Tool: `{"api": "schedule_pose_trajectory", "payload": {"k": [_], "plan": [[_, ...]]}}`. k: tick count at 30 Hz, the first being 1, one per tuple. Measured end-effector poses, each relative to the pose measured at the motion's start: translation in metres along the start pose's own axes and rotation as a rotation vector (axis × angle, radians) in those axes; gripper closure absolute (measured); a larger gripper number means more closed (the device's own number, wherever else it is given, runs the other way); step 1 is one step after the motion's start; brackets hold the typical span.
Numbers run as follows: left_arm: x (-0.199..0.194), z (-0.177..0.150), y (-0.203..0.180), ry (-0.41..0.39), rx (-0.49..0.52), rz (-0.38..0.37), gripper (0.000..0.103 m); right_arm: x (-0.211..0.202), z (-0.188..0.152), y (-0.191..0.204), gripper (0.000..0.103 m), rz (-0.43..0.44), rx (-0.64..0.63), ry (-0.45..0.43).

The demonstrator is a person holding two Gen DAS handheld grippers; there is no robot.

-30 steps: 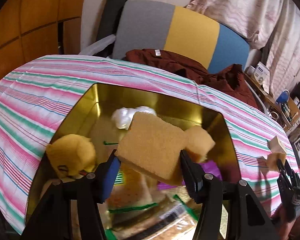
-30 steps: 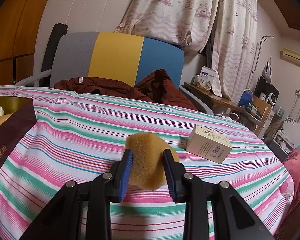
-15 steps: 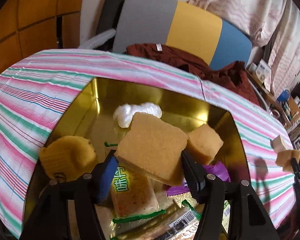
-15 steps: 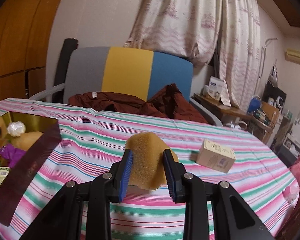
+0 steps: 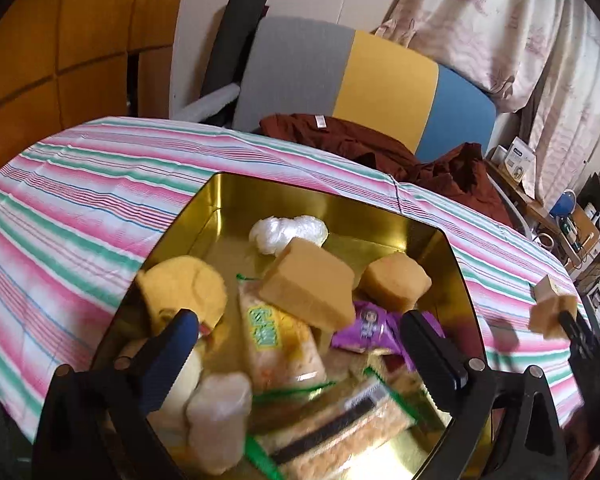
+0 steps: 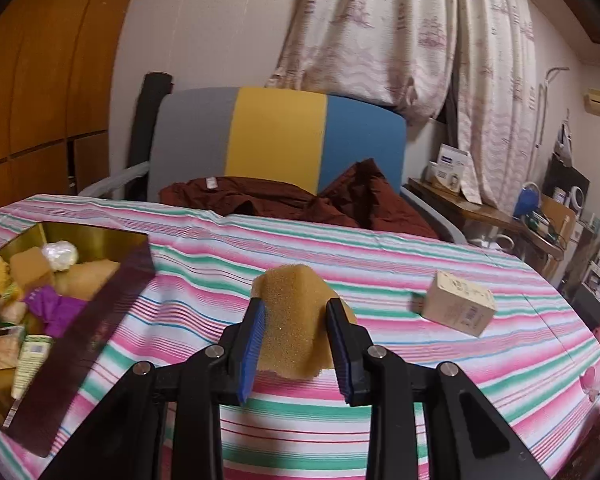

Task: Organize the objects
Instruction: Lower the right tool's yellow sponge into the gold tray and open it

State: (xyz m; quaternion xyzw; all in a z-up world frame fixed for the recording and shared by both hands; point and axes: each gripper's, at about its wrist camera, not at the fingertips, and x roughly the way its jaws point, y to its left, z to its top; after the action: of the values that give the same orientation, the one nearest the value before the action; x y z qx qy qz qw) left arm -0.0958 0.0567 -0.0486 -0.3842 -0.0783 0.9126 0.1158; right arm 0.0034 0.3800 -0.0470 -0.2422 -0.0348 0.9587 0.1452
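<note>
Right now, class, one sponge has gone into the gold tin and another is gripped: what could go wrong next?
1. The sponge slab lies tilted atop snack packets and may slide.
2. The tin is crowded; the right gripper holds a squashed sponge that may spring out.

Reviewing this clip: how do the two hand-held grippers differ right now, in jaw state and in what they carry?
The left hand-held gripper is opening wide, pads clear of the flat sponge lying in the gold tin; the right hand-held gripper is clamped on a rounder sponge piece. The left is over the tin, the right over the striped cloth. Both have blue-padded black fingers.
</note>
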Motion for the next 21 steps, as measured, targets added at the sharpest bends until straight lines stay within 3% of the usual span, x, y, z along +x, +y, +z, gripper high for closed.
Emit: {"api": "schedule_pose_trajectory", "payload": {"k": [7,11,15,21], "plan": [[-0.022,-0.027,0.006,-0.028,0.022,0.02,0.002,-0.015,0.029,0.042,0.072,0.145,-0.054,-0.025],[-0.03,-0.035,0.013,-0.019,-0.019,0.009,0.002,-0.019,0.049,0.075,0.072,0.24,-0.104,-0.027],[-0.033,-0.039,0.016,-0.01,-0.049,-0.007,0.002,-0.016,0.069,0.109,0.072,0.328,-0.137,-0.001],[-0.035,-0.041,0.016,-0.002,-0.035,0.016,0.002,0.001,0.089,0.146,0.072,0.39,-0.168,0.065]]}}
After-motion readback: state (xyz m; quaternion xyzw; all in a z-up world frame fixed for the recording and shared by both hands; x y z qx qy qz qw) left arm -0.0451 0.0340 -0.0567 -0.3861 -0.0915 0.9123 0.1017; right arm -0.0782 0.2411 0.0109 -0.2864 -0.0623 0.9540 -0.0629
